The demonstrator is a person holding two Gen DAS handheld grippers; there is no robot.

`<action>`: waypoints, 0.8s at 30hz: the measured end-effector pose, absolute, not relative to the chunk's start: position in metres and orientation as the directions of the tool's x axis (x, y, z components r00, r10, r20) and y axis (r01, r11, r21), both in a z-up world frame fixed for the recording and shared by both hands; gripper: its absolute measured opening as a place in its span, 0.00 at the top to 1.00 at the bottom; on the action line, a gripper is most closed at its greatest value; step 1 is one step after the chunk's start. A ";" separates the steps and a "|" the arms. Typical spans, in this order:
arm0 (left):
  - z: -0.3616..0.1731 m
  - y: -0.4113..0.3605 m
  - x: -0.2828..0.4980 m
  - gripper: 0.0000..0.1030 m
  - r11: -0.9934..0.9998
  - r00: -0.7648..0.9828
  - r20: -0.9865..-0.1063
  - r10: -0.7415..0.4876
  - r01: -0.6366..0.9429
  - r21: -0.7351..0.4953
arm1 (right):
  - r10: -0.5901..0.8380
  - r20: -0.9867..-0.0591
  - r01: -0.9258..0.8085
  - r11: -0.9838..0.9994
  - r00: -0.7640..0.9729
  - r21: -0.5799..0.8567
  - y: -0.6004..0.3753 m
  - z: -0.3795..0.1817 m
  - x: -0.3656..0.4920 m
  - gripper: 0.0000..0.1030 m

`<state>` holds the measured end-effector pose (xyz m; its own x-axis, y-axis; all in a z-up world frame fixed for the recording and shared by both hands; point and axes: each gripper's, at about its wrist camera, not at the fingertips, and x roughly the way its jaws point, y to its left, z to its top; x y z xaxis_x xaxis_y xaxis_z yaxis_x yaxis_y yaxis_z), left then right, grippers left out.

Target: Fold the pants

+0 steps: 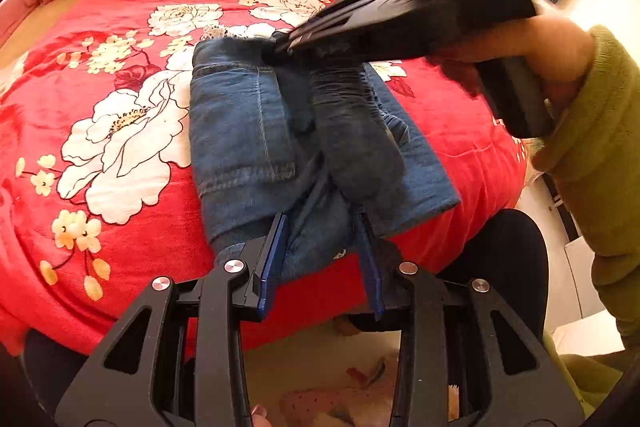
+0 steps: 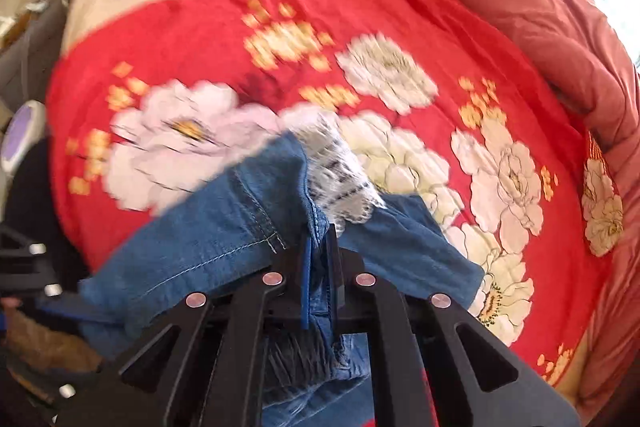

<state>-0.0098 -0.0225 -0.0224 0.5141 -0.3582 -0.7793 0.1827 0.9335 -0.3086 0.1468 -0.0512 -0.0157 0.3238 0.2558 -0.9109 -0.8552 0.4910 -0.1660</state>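
The pants [image 1: 280, 131], blue denim already doubled into a compact bundle, lie on a red flowered blanket [image 1: 132, 75] spread over the bed, close to its near edge. Their far end, where a pale lace trim shows, is pinched in the right tool [image 2: 320, 267], whose jaws are pressed together on a thin fold of denim. The near end is bracketed by the left tool [image 1: 320, 227], its jaws set narrowly apart around a bunched ridge of cloth; whether the pads actually press there cannot be told. Only a thin fold is caught on the right, so the layers beneath could be left behind and the bundle pulled apart. If the near end is not truly pinned, the whole bundle could be dragged across the plush blanket.
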 end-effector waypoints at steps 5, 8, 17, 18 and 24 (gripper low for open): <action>-0.023 -0.024 -0.009 0.72 0.936 0.514 -0.782 -0.352 0.186 -0.298 | 0.256 -0.922 -0.829 0.548 0.291 -0.110 -0.055 -0.038 0.159 0.94; -0.023 -0.025 -0.010 0.72 0.936 0.512 -0.784 -0.351 0.184 -0.299 | 0.268 -0.914 -0.800 0.593 0.306 -0.093 -0.063 -0.033 0.161 0.79; -0.023 -0.026 -0.008 0.72 0.939 0.511 -0.788 -0.345 0.176 -0.297 | 0.384 -0.853 -0.741 0.671 0.354 -0.006 -0.100 0.006 0.155 0.62; -0.024 -0.026 -0.008 0.72 0.939 0.510 -0.788 -0.344 0.176 -0.296 | 0.399 -0.844 -0.739 0.674 0.358 0.005 -0.105 0.010 0.152 0.62; -0.023 -0.026 -0.008 0.71 0.940 0.510 -0.789 -0.342 0.174 -0.294 | 0.486 -0.789 -0.719 0.690 0.377 0.082 -0.135 0.033 0.135 0.53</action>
